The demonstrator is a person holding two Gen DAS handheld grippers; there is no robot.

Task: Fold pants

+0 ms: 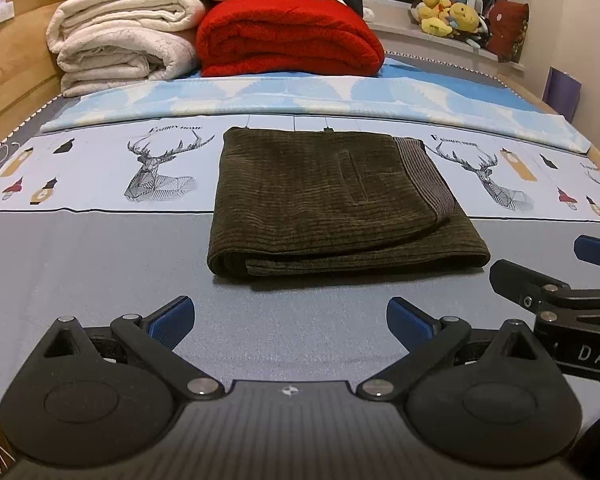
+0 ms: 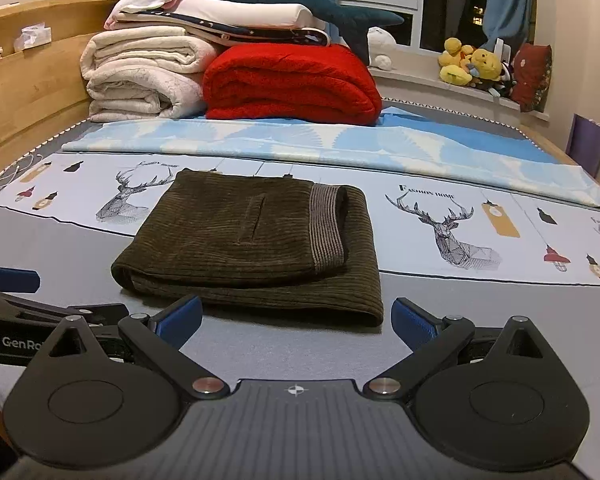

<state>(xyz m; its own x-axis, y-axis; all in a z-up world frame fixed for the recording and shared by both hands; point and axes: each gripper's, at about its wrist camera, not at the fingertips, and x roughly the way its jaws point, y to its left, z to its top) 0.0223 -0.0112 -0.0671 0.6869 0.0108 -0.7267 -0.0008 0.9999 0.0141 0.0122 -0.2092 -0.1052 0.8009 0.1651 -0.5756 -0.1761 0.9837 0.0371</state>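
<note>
Basically done: pants (image 1: pixel 332 200) lie as a folded stack on the bed (image 1: pixel 100 264), just ahead of both grippers.
Left gripper (image 1: pixel 290 322): jaws wide apart, holding nothing, short of the near fold.
Right gripper (image 2: pixel 298 322): jaws spread wide, empty, near edge of the pants just ahead of its tips.
Handling: soft corduroy, limp, thick in layers, not slippery; best pinched at near corners, catching all layers.
Left view only: right gripper's arm at the right edge.
Right view only: striped waistband (image 2: pixel 328 228) side-on, plush shark (image 2: pixel 300 4) atop the blankets.
</note>
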